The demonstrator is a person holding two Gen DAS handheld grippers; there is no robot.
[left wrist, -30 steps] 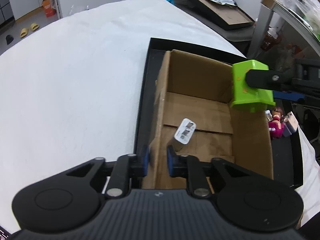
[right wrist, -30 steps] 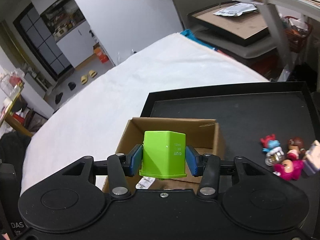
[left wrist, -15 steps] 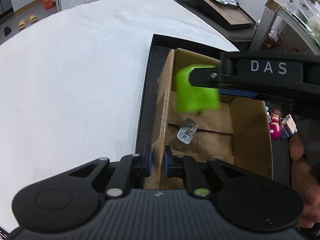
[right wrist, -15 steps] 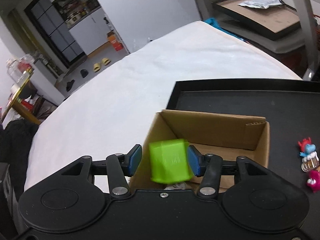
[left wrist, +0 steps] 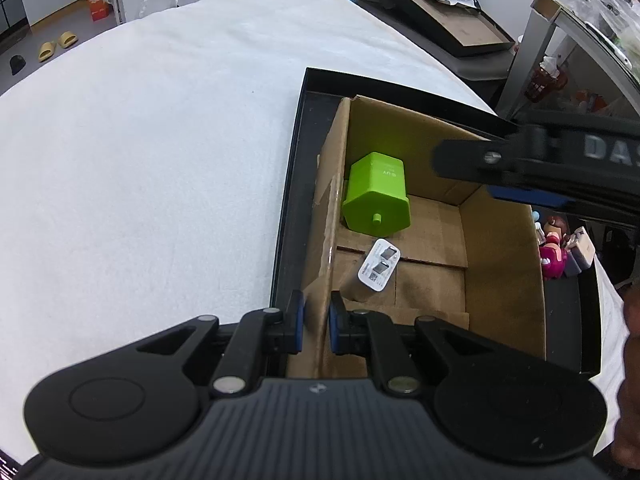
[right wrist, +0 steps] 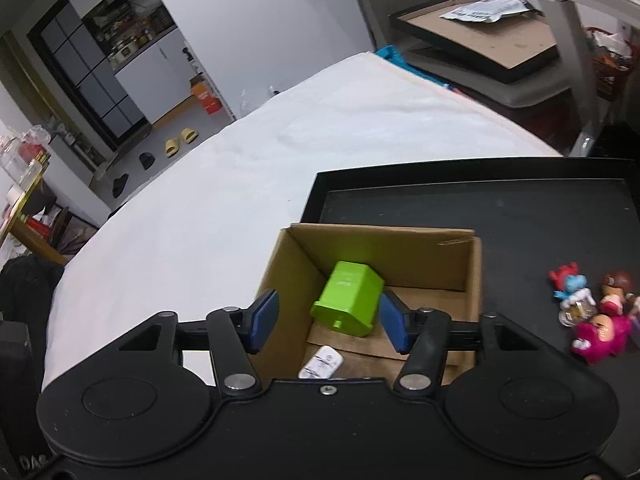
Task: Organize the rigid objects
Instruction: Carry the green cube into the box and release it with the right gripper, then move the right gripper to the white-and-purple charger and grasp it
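Now the green block (left wrist: 376, 196) lies tipped on its side inside the cardboard box (left wrist: 500, 264), against the box's far-left corner, with a white adapter (left wrist: 379, 265) just beside it on the box floor. Right gripper (right wrist: 327, 322) hovers above the box, jaws spread wide and holding nothing; the block sits free below them. Left gripper (left wrist: 316, 322) is pinched nearly closed on the box's near-left wall, probably to steady it during drops. Box stands in a black tray (right wrist: 520, 208). Small toy figures (right wrist: 592, 312) wait on the tray right of the box, likely next.
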